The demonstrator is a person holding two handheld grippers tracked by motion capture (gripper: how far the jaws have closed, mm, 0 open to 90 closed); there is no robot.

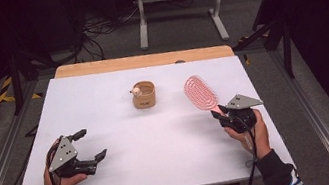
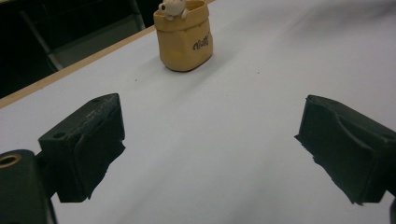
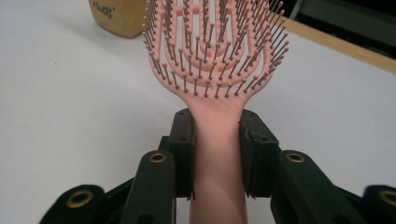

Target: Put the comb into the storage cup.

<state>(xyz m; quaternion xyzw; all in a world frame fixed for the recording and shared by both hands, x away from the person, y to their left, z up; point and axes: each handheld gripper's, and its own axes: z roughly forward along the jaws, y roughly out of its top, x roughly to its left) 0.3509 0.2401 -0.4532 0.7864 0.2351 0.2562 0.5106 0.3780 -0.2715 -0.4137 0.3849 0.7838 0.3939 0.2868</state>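
Hairbrush (image 1: 199, 92), pink and vented, is held off the white table (image 1: 129, 169) by the right gripper (image 1: 220, 112) at the centre right of the high view. Its bristled head slants toward the upper left of that frame and its handle runs down into the jaws. In the right gripper view the brush (image 3: 215, 70) fills the upper centre of the frame with bristles facing the camera, and the 2 black jaws are clamped against either side of the handle in the lower centre, the pads pressing on it. The right hand (image 1: 253, 133) wraps the gripper body in the lower right of the high view.

At the lower left of the high view the left gripper (image 1: 91, 144) sits in the left hand (image 1: 58, 181), just above the white surface or resting on it; which one I cannot tell. Its jaws stand wide apart with nothing between them. The left gripper view shows the 2 pads far apart at the left and right edges with bare table between.

A tan bag-shaped holder (image 1: 144, 95) with a small white figure (image 1: 136, 91) on its rim stands upright at the upper centre of the high view, well apart from both grippers and to the left of the brush head. It shows again at the top centre of the left gripper view (image 2: 184, 39) and at the upper left of the right gripper view (image 3: 119, 16).
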